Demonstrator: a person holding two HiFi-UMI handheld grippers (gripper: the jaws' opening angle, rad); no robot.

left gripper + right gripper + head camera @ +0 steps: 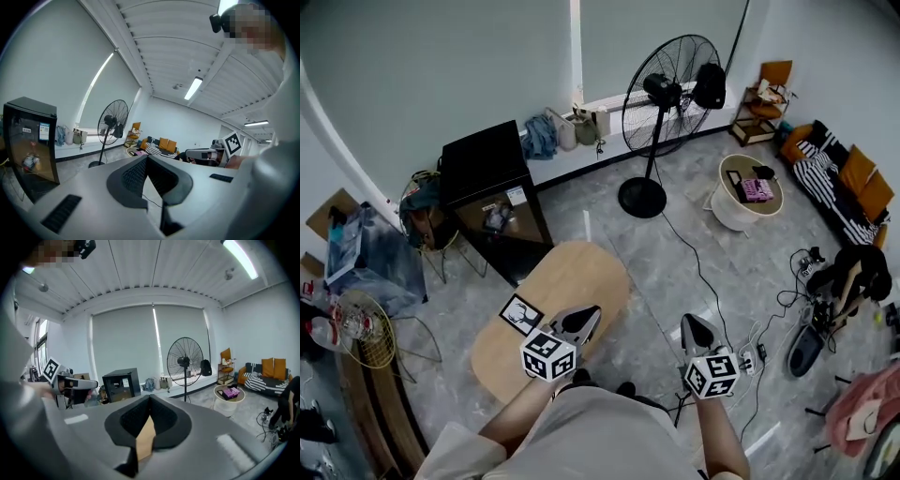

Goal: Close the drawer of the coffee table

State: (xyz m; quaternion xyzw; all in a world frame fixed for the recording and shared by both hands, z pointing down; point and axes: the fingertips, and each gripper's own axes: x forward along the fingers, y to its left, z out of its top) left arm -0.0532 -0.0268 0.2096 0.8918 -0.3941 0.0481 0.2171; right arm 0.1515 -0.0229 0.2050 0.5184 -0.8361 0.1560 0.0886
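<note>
The coffee table (572,286) is a low oval with a light wood top, just ahead of the person in the head view; no drawer shows from here. My left gripper (593,313) is held up over the table's near end, its jaws meeting at the tips with nothing between them (146,157). My right gripper (688,321) hangs over the floor to the right of the table, also shut and empty (150,397). A strip of the wood top (146,437) shows below its fingers. Both grippers point nearly level into the room.
A black-and-white marker card (521,314) lies on the table by the left gripper. Behind stand a black cabinet (492,197), a standing fan (661,103), a round white side table (748,192) and a sofa (848,183). Cables and a power strip (748,354) lie on the floor at right.
</note>
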